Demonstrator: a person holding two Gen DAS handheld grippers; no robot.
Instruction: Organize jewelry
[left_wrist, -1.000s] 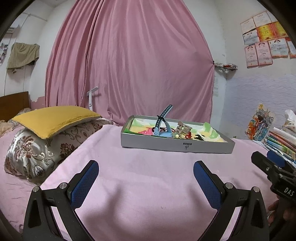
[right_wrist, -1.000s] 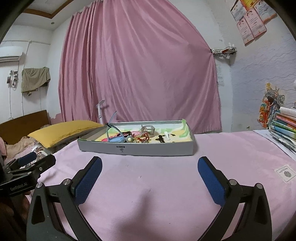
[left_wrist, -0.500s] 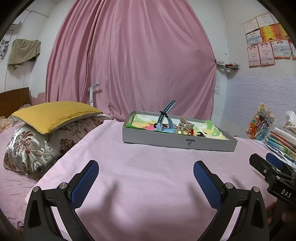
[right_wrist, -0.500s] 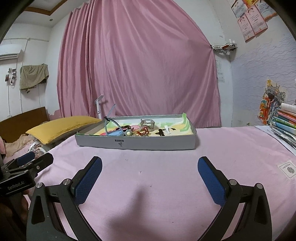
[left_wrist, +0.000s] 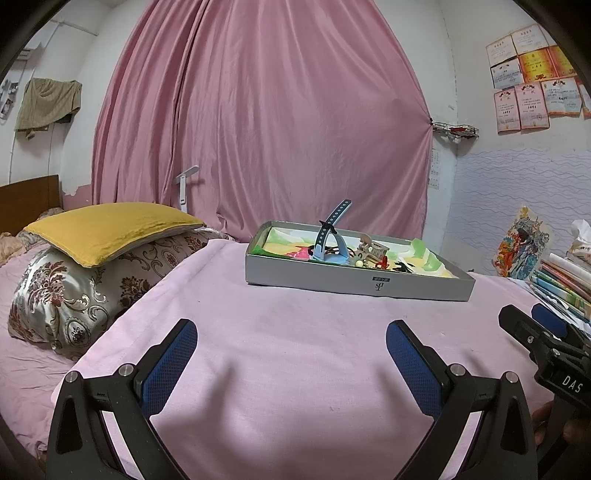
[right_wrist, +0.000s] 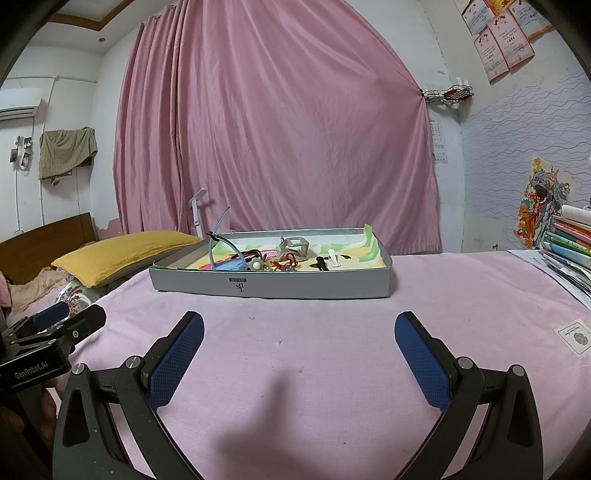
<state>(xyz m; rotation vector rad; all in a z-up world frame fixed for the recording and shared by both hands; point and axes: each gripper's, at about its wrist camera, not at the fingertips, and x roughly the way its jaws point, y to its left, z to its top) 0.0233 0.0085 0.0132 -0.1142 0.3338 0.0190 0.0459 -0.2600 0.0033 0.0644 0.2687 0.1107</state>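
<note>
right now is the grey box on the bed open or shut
Open. The grey box has no lid on it, and both views look straight in at a blue watch strap and small trinkets lying inside.

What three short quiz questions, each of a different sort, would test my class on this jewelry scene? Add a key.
1. True or false: the left claw holds a bracelet.
2. Where does the grey tray rest? A) on the pink bedcover B) on the yellow pillow C) on the book stack
3. Fill in: the blue watch strap stands up at the tray's ____ end, seen from the right claw.

Key: 1 false; 2 A; 3 left.
</note>
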